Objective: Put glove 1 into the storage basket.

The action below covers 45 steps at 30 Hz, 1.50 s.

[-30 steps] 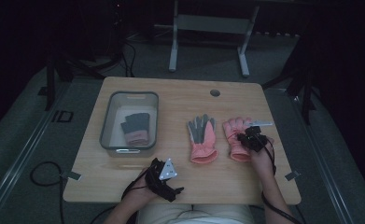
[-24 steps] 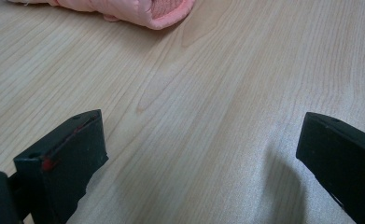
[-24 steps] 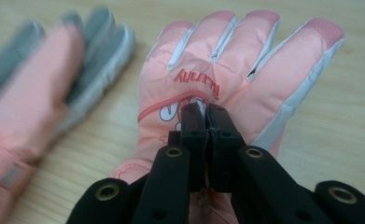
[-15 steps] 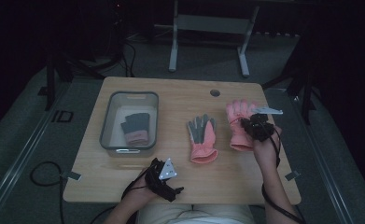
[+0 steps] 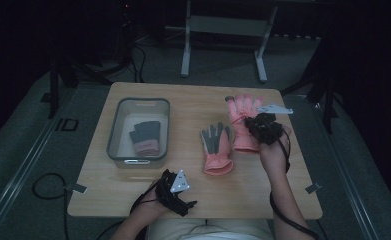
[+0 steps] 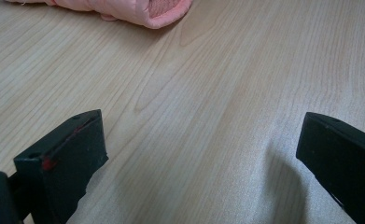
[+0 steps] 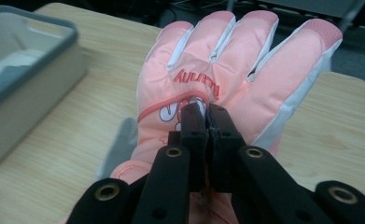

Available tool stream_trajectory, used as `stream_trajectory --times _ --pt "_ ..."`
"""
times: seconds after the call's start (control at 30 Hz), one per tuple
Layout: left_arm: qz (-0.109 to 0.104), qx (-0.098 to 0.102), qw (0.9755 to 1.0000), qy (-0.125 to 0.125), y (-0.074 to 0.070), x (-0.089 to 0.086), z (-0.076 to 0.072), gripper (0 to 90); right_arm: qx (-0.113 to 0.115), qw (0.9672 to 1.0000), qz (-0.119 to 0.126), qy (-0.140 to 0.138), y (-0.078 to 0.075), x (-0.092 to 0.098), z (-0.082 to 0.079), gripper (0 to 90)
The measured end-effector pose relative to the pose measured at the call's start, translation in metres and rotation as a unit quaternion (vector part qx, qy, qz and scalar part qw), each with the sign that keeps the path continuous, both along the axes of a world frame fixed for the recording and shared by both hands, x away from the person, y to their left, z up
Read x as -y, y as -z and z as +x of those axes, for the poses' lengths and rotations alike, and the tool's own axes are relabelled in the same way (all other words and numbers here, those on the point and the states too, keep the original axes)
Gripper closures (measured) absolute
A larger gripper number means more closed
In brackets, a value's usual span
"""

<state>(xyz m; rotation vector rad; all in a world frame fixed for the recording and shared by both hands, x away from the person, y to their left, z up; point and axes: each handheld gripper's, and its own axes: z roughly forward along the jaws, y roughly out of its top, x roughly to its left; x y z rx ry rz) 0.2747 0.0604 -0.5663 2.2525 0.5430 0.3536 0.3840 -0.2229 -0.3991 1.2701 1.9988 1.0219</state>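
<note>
**Between the right claw's jaws, a pink glove held above the worktop**

At the right claw, the two black jaws are pressed together on a pinch of fabric on the back of the pink glove. The glove stands with its fingers spread upward past the jaw tips, its cuff down by the claw's body. In the high view the same claw is at the right side of the worktop, with the glove's fingers pointing toward the far edge.

Just to its left lies a second pink glove, flat on the wood, grey palm up, cuff toward the person. Its cuff also shows at the top edge of the left gripper view.

Farther left stands a grey tray, a rectangular bin with a darker rim. Inside it lies a dark grey glove with a pinkish cuff, resting on the tray's floor toward its right half; whether more lies under it I cannot tell.

Near the front edge, the left claw rests low over bare wood, its jaws standing wide apart with nothing between them. In the high view it is well apart from both gloves and the tray.
</note>
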Motion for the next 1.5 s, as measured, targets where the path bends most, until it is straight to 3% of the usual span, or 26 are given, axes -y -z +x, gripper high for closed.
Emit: stream_trajectory --times 0.27,0.57,1.03,1.27,1.5 --pt "0.002 0.000 1.0000 0.002 0.000 0.000 0.000 1.2 -0.009 0.9993 -0.003 -0.037 0.009 -0.039 -0.003 86.6" --pt "0.002 0.002 1.0000 0.003 0.000 0.001 -0.001 1.3 -0.041 0.9987 -0.008 -0.030 0.034 -0.060 -0.005 86.6" --pt "0.004 0.001 1.0000 0.005 0.000 0.001 -0.001 1.2 -0.088 0.9957 -0.029 0.002 0.077 -0.073 0.002 86.4" --pt "0.001 -0.001 1.0000 0.005 -0.001 0.000 -0.001 1.2 -0.101 0.9941 -0.037 0.004 0.091 -0.078 0.010 84.4" --pt "-0.006 -0.004 1.0000 0.004 -0.002 0.000 -0.001 1.2 -0.105 0.9942 -0.020 -0.007 0.093 -0.074 0.012 77.9"
